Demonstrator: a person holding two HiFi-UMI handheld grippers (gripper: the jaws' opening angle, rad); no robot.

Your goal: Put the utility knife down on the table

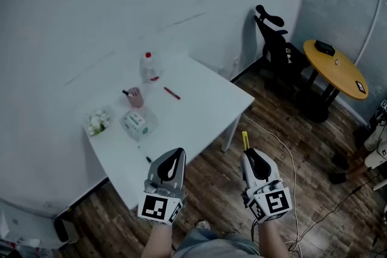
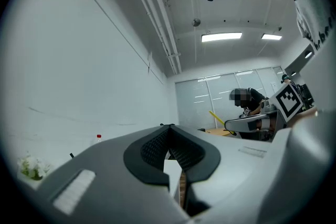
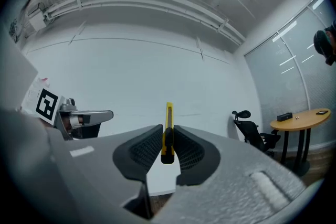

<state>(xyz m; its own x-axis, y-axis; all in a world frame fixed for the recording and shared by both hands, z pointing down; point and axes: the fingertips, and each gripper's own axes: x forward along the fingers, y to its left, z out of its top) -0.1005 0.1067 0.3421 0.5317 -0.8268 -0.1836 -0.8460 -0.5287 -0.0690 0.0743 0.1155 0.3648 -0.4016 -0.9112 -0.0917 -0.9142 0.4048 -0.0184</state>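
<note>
My right gripper [image 1: 247, 153] is shut on a yellow utility knife [image 3: 168, 131], which sticks up and forward past the fingertips; in the head view the utility knife [image 1: 245, 140] shows as a short yellow bar over the wooden floor, right of the white table [image 1: 199, 109]. The right gripper [image 3: 167, 140] clamps the knife between both pads. My left gripper [image 1: 179, 157] hangs over the table's near edge, and the left gripper [image 2: 169, 140] has its pads together with nothing between them.
On the table stand a bottle with a red cap [image 1: 149, 66], a pink cup [image 1: 135, 96], a red pen [image 1: 172, 93], a wrapped packet [image 1: 136, 123] and white flowers [image 1: 97, 122]. A black office chair [image 1: 275, 48] and a round wooden table [image 1: 338, 69] stand at right. A cable [image 1: 290, 166] lies on the floor.
</note>
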